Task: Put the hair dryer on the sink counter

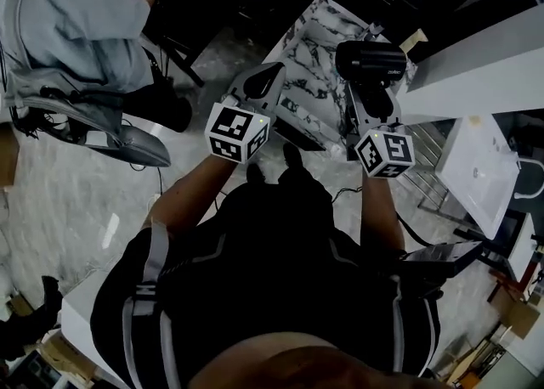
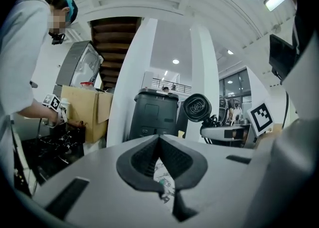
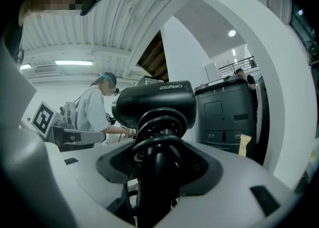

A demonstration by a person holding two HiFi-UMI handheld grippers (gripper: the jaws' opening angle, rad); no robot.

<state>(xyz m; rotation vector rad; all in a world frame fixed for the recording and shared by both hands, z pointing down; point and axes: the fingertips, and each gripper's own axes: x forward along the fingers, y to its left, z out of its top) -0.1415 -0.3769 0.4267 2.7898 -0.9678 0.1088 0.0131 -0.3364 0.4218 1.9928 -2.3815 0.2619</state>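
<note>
At about one o'clock in the head view, the black hair dryer (image 1: 371, 59) sits clamped in the right gripper (image 1: 367, 94), held up in the air with its barrel lying crosswise above the jaws. It shows against the far right end of a marble-patterned top (image 1: 310, 56), and how high it hangs above that top cannot be told. The right gripper view shows the jaws closed on the dryer's handle, with the black cord (image 3: 160, 140) wound in loops round the handle just below the barrel (image 3: 154, 102). The right gripper's marker cube (image 1: 384, 152) sits toward six o'clock of the dryer, nearer the person's body. At nine o'clock of the dryer, well apart from it, is the left gripper (image 1: 270, 76), which points the same way over the near left edge of the marble top. Its own view shows its jaws together with nothing between them (image 2: 160, 145); only a sliver of the marble pattern shows through the slit lower down. That view also catches the dryer (image 2: 197, 107) at its two o'clock, nozzle end on. Beyond both grippers stands a dark cabinet (image 3: 227, 110), at three o'clock in the right gripper view and near twelve in the left gripper view. A cardboard box (image 2: 87, 106) stands at nine o'clock in the left gripper view. A second person in a light shirt (image 1: 64, 18) bends over a dark bench at ten o'clock in the head view.
</note>
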